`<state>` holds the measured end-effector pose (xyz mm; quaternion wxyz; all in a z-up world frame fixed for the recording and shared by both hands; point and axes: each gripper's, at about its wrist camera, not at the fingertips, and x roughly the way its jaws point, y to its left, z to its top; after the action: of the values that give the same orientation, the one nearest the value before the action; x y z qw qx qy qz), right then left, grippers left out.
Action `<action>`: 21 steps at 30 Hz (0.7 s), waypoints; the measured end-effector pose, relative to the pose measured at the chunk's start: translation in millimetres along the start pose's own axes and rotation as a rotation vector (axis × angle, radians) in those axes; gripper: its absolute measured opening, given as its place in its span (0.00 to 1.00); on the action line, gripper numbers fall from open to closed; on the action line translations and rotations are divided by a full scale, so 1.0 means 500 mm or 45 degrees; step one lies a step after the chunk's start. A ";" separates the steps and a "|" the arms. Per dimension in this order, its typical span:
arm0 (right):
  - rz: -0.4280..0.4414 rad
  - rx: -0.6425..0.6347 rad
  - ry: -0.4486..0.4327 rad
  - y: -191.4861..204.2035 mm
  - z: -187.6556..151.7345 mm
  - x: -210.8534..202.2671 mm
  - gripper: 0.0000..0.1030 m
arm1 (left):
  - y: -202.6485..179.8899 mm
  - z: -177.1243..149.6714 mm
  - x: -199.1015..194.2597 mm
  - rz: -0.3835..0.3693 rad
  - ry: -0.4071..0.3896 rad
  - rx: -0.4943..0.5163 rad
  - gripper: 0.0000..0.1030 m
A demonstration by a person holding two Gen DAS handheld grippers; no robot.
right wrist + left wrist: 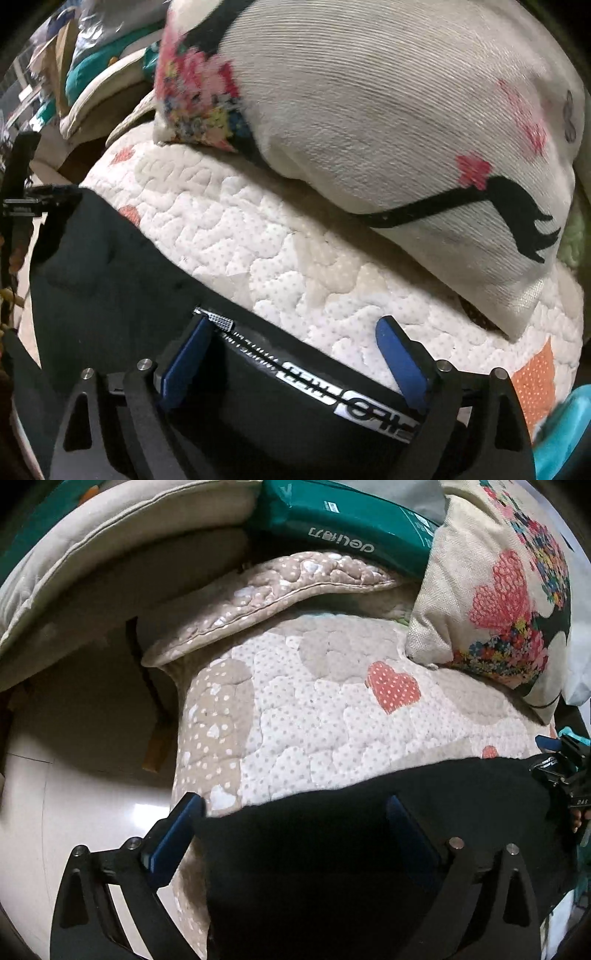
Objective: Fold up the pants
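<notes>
We hold both claws released over the black fabric pants: left claw, right claw. Next, we judge, clench the 12 o'clock edge.

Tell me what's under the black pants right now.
The black pants lie on the heart-patterned quilted cover, which shows past their far edge. Near the left hand-held gripper they reach its edge. Whatever lies directly beneath the fabric is covered.
</notes>
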<state>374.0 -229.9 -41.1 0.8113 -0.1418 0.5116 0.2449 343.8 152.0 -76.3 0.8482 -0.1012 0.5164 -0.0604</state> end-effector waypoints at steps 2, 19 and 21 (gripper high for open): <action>0.019 -0.012 -0.015 0.015 -0.006 -0.008 0.64 | -0.013 -0.010 -0.017 -0.005 -0.037 0.039 0.71; -0.031 0.118 -0.127 0.076 -0.052 -0.157 0.13 | -0.085 -0.075 -0.232 0.080 -0.229 0.090 0.13; -0.036 0.124 -0.142 0.094 -0.073 -0.192 0.13 | -0.094 -0.096 -0.267 0.074 -0.252 0.093 0.13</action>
<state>286.6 -232.1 30.4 0.8479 -0.0955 0.4748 0.2158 240.1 128.8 28.8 0.8995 -0.0609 0.4303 -0.0444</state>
